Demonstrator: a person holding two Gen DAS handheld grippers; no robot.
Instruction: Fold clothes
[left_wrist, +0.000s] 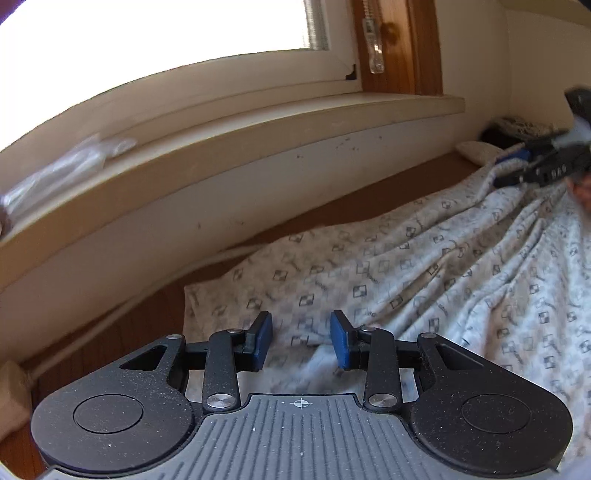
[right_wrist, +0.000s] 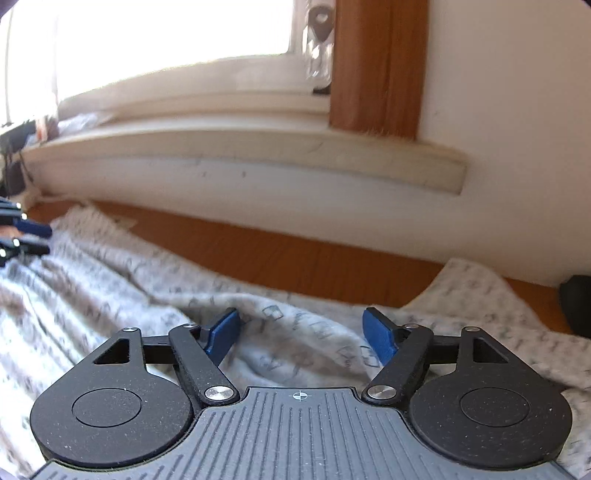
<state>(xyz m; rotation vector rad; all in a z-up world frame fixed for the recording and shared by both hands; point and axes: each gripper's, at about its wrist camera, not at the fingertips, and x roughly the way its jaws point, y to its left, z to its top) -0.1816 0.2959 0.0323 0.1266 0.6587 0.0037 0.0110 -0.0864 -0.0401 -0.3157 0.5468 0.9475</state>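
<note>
Left tool (left_wrist: 301, 341) spread apart, blue pads (left_wrist: 263, 341) hovering over the near edge of a grey patterned garment (left_wrist: 424, 273). Right tool (right_wrist: 301, 338) likewise spread wide above the same rumpled cloth. Garment spread across a wooden worktop (right_wrist: 303, 254). Beyond, a cream windowsill (left_wrist: 258, 122) under a bright window (left_wrist: 155, 33).

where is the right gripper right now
In the left wrist view the right gripper is at the far right, over the far end of the patterned garment, below the windowsill. Its own view shows it open above the cloth.
</note>
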